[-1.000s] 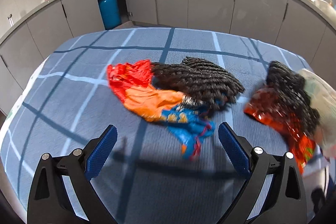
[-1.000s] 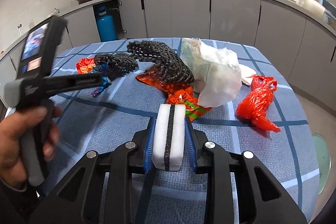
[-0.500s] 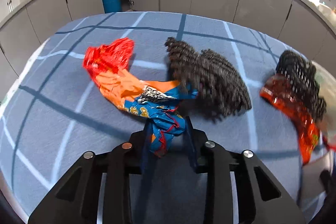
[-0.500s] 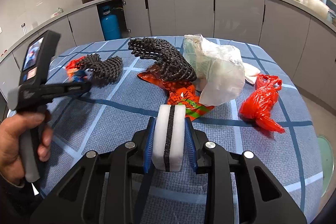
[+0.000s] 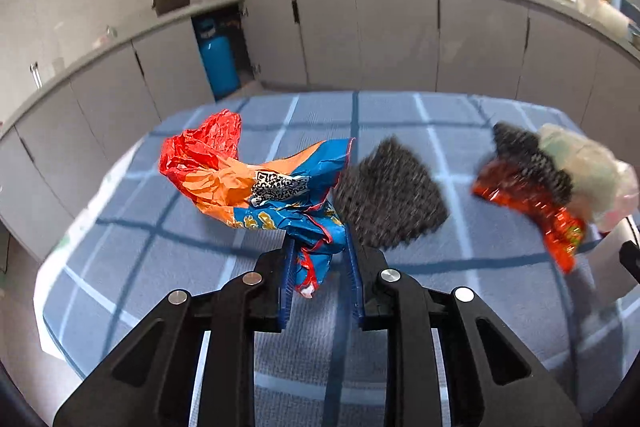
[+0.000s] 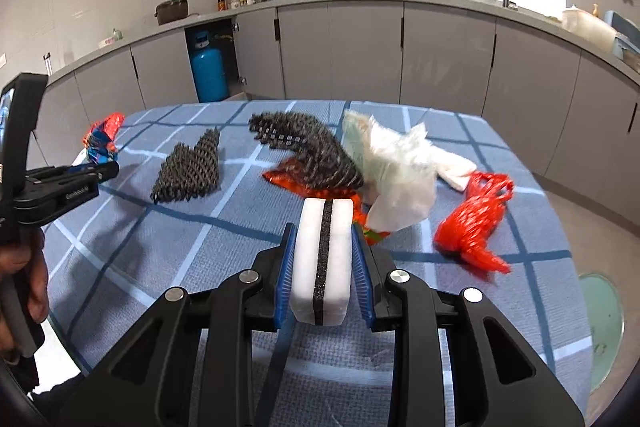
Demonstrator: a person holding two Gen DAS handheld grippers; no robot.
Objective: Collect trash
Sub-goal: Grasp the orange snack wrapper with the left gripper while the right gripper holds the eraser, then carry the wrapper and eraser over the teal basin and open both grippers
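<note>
Left claw: the left gripper [image 5: 316, 259] is clamped on the blue tail of a crumpled orange, red and blue foil snack wrapper [image 5: 256, 183]; the rest of the wrapper hangs free in the air above the blue checked tablecloth [image 5: 160, 267].
Right claw: the right gripper [image 6: 322, 267] is clamped on a white foam block with a black middle stripe [image 6: 322, 259], held over the near part of the tablecloth.
Landmark: a black mesh foam sleeve [image 6: 188, 171] lies flat on the tablecloth.
Wrapper's place: raised, just left of that sleeve in the left wrist view.
Other trash: right of the sleeve, a second black mesh sleeve [image 6: 312, 147] lies over a red foil packet [image 6: 316, 187], touching a white plastic bag [image 6: 396, 171]; further right, a red plastic bag [image 6: 476, 223] lies apart.
Handling: the wrapper is probably very light, thin, crinkly and slippery, so a pinch on a bunched fold should hold better than one on a single flat layer.
Risk: it may slide out if swung quickly.
</note>
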